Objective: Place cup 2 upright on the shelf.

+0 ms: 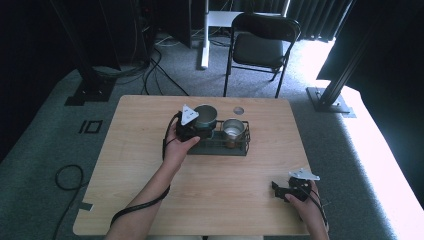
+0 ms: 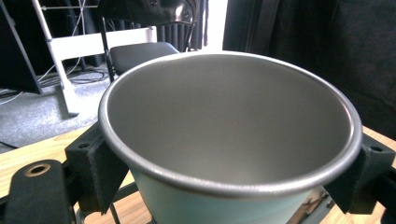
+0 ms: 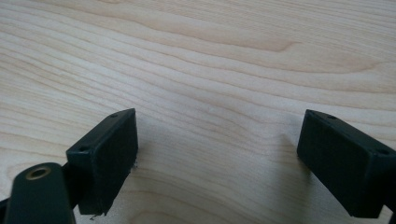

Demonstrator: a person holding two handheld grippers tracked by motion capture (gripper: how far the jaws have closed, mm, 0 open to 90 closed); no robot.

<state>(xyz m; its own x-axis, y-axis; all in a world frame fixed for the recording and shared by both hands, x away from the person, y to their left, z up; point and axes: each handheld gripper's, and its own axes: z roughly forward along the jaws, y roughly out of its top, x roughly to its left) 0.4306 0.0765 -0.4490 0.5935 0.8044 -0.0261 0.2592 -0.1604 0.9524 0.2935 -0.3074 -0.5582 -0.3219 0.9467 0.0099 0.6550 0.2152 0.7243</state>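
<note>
Inside, rack (image 1: pixel 244 146) holds steel cup (image 1: pixel 233 131).

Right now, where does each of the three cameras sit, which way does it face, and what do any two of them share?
High view: above the person's side, facing forward and down on the table; both forearms, the left gripper and the right gripper show.
Left gripper view: rides the left gripper, looking along its jaws, which clamp the mint cup; chair behind.
Right gripper view: rides the right gripper, facing down on bare tabletop between its open jaws.
Shared: high and left gripper views both show the cup above the wire rack, and the chair.
</note>
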